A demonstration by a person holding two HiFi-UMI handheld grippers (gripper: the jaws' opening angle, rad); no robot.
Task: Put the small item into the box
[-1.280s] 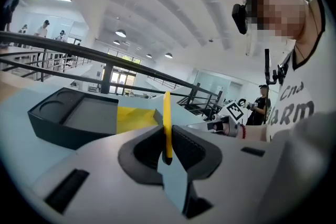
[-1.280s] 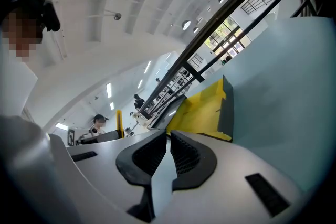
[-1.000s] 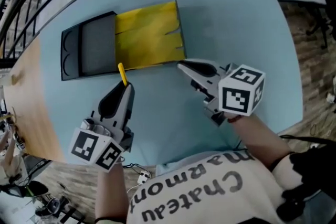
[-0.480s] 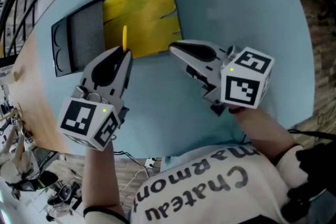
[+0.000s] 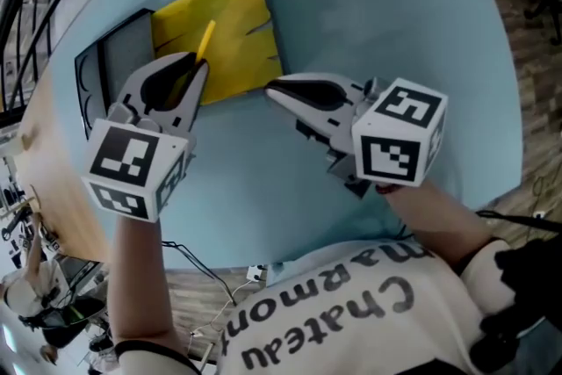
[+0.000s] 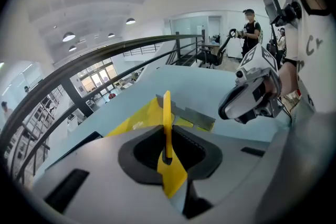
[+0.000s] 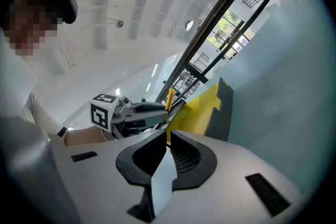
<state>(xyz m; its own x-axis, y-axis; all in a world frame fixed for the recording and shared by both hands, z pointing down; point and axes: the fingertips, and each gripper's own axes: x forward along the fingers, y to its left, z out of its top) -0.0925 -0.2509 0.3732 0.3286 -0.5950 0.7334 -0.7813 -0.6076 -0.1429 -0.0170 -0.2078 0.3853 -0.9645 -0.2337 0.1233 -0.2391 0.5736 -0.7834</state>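
The small item is a thin yellow stick (image 5: pixel 205 39) that juts up from my left gripper (image 5: pixel 195 64), whose jaws are shut on its lower end. The stick hangs over the open yellow lid (image 5: pixel 224 22) of the box. To the lid's left lies the black box tray (image 5: pixel 112 66), partly hidden by that gripper. In the left gripper view the stick (image 6: pixel 166 115) stands upright between the jaws (image 6: pixel 167 156). My right gripper (image 5: pixel 272 89) has its jaws shut, tips at the lid's near right corner (image 7: pixel 207 105); whether they pinch the lid is unclear.
The box rests on a round pale blue table (image 5: pixel 378 22) with a wooden strip (image 5: pixel 39 162) along its left side. Cables lie on the floor below the near edge (image 5: pixel 219 285). A person (image 6: pixel 252 29) stands far off in the left gripper view.
My left gripper has carried the stick from the table in front of the box up over the yellow lid and has rolled. The right gripper has stayed at the lid's corner.
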